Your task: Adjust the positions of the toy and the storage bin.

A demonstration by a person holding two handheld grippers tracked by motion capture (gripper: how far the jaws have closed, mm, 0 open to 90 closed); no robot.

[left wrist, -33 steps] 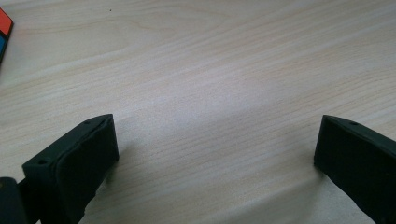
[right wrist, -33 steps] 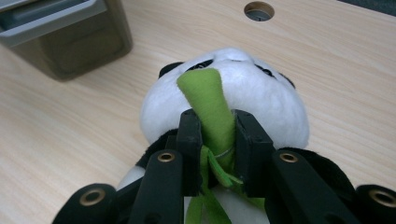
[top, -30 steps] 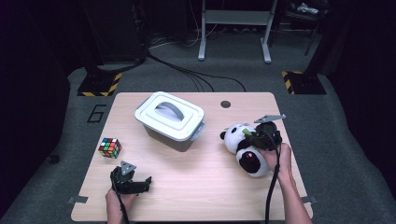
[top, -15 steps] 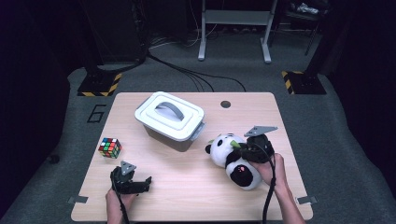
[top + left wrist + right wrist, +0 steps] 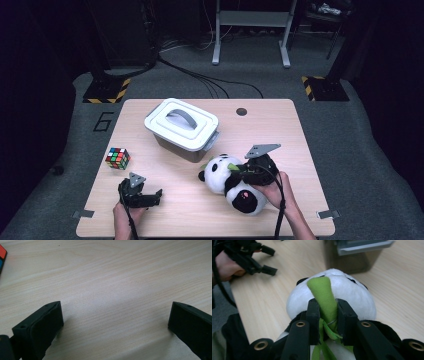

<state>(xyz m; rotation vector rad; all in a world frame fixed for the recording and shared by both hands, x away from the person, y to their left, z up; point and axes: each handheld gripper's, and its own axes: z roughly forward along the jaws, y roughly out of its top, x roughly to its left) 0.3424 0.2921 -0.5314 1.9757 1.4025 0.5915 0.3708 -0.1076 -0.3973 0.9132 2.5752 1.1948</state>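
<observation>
A plush panda (image 5: 235,182) lies on the wooden table (image 5: 280,130), right of centre, its head toward the bin. My right gripper (image 5: 240,169) is shut on the panda's green leaf (image 5: 324,293), which sticks up between the two black jaws in the right gripper view, with the panda's white head (image 5: 352,293) beyond. My left gripper (image 5: 150,196) rests open on the table near the front left edge. Its jaws stand wide apart over bare wood (image 5: 112,290) in the left gripper view.
A grey lidded bin (image 5: 182,127) with a handle stands at the middle back of the table. A colour cube (image 5: 117,158) lies at the left, its corner (image 5: 2,255) also showing. The left hand and its gripper (image 5: 249,258) appear far off in the right gripper view.
The right gripper has carried the panda leftward and nearer to the front, from the right side toward the table's middle. The left gripper has stayed in place.
</observation>
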